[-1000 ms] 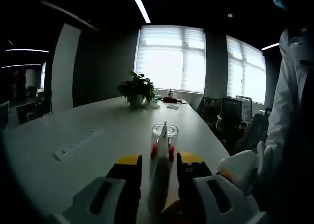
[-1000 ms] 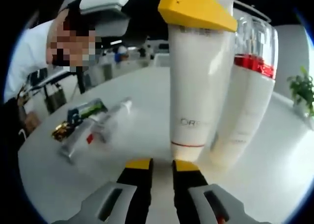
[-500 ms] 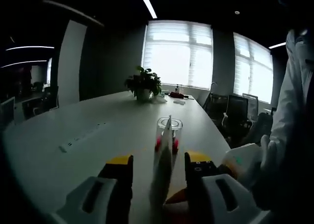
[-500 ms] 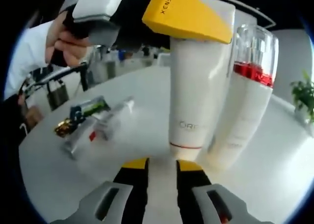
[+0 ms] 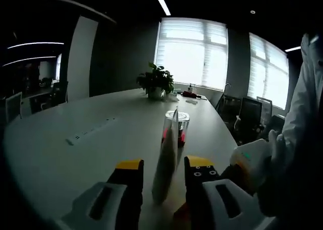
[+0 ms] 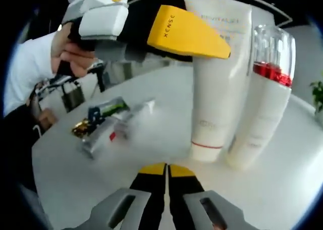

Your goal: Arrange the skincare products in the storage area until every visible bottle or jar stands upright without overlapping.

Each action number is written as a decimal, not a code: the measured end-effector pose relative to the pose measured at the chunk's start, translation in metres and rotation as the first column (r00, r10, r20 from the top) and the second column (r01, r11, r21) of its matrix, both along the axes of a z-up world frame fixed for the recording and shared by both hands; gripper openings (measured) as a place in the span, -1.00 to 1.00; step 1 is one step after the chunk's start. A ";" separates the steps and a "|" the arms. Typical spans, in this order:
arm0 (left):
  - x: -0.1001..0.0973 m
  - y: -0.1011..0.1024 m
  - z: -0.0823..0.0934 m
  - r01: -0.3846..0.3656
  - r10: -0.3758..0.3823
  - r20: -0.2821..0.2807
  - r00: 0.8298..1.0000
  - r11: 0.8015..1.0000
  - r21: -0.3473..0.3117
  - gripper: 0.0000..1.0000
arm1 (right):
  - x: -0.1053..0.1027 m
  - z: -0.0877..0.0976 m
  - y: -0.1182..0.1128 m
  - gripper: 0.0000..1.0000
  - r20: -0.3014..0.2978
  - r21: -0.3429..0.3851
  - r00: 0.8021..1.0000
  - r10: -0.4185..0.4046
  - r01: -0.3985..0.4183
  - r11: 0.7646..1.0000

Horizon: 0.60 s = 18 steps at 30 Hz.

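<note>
white tube: upright on table, touching clear-capped bottle
left gripper: jaws apart, straddling tube, no grip
right gripper: jaws together, empty, near tube
loose tubes: flat, well apart from tube

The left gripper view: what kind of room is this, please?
Most likely an office meeting room. A long white table runs toward large windows with blinds, black office chairs stand along its side, and a potted plant sits at the far end.
</note>
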<state>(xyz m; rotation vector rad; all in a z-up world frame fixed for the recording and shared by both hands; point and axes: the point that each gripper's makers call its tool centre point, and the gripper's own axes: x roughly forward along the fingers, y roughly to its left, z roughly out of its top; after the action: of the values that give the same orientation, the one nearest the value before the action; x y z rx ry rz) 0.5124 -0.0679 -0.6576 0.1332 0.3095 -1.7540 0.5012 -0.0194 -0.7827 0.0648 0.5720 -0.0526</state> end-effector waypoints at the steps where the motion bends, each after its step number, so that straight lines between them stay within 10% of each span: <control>1: -0.001 0.001 0.000 -0.003 0.003 0.000 1.000 1.000 0.001 -0.39 | -0.001 0.000 0.001 -1.00 0.001 0.012 1.000 0.003 -0.003 1.000; 18: -0.012 0.034 -0.014 -0.068 0.066 0.023 0.998 0.993 0.097 -0.37 | -0.022 0.033 -0.025 -0.98 0.008 -0.032 0.998 0.055 -0.054 0.998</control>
<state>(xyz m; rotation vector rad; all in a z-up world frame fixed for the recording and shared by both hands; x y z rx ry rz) 0.5007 -0.0344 -0.6718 0.2080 0.3814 -1.6703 0.4793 -0.0440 -0.7498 0.0187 0.5639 -0.0084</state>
